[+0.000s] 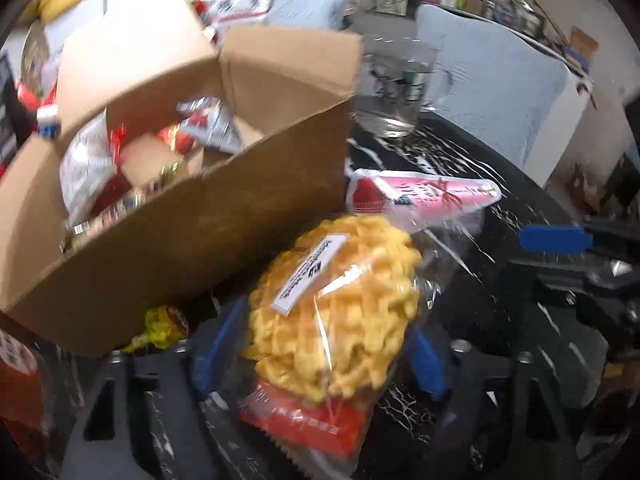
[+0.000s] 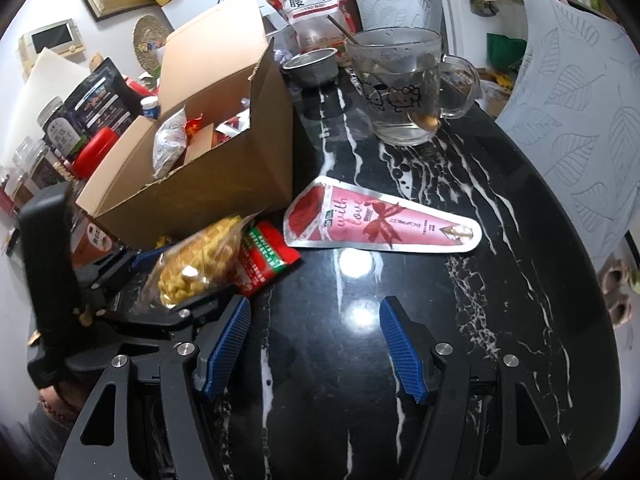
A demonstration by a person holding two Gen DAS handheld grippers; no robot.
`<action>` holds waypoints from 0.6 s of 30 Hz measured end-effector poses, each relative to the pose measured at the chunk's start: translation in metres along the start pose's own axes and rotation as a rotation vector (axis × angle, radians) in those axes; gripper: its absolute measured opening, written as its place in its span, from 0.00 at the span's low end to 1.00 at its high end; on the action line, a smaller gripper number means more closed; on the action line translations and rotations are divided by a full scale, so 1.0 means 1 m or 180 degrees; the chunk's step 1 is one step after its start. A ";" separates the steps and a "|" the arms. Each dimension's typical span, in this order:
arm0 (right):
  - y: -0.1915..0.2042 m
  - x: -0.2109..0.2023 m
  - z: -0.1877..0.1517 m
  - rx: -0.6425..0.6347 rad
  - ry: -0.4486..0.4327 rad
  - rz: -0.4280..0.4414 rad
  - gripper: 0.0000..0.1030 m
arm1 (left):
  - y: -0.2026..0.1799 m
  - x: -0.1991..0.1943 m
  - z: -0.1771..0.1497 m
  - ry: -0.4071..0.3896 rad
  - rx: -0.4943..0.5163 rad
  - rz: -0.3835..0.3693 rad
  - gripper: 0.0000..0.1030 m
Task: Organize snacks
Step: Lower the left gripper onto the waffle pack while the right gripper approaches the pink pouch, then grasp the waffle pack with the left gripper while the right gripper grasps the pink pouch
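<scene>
A clear bag of yellow crinkly snacks (image 1: 332,300) sits between the blue pads of my left gripper (image 1: 326,320), which is shut on it just in front of an open cardboard box (image 1: 180,240) holding several snack packets. A red packet (image 1: 308,420) lies under the bag. In the right wrist view the left gripper (image 2: 180,276) grips the same bag (image 2: 200,264) beside the box (image 2: 208,184) and the red packet (image 2: 268,260). My right gripper (image 2: 314,304) stands open and empty over the black marble table (image 2: 360,360), short of a pink cone-shaped packet (image 2: 380,220).
A glass mug (image 2: 400,88) with a spoon stands behind the pink packet, with a metal bowl (image 2: 312,66) and a cashew bag (image 2: 316,4) further back. Jars (image 2: 56,128) crowd the table's left side. A leaf-patterned chair back (image 2: 580,120) rises at the right edge.
</scene>
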State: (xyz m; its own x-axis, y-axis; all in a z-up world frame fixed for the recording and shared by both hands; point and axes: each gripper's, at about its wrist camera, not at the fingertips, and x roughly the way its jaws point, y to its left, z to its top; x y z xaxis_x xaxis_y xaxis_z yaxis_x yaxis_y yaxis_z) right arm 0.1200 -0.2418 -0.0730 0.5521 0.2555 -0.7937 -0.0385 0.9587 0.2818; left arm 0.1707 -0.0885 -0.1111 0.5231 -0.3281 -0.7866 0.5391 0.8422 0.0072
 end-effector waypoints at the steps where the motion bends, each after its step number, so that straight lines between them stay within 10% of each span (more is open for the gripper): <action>1: -0.001 0.001 0.001 -0.0002 0.0001 -0.0005 0.66 | -0.003 -0.001 0.000 -0.0012 0.0033 -0.0003 0.63; 18: -0.020 0.028 0.036 -0.0756 0.0121 -0.0399 0.79 | -0.011 -0.005 0.012 0.0069 -0.0096 0.0019 0.56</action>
State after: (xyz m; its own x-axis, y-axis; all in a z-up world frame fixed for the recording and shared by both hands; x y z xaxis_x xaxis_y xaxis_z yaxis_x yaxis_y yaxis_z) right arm 0.1660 -0.2583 -0.0813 0.5333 0.1330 -0.8354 -0.1687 0.9844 0.0490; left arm 0.1701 -0.1009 -0.0996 0.5118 -0.3140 -0.7997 0.5156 0.8568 -0.0064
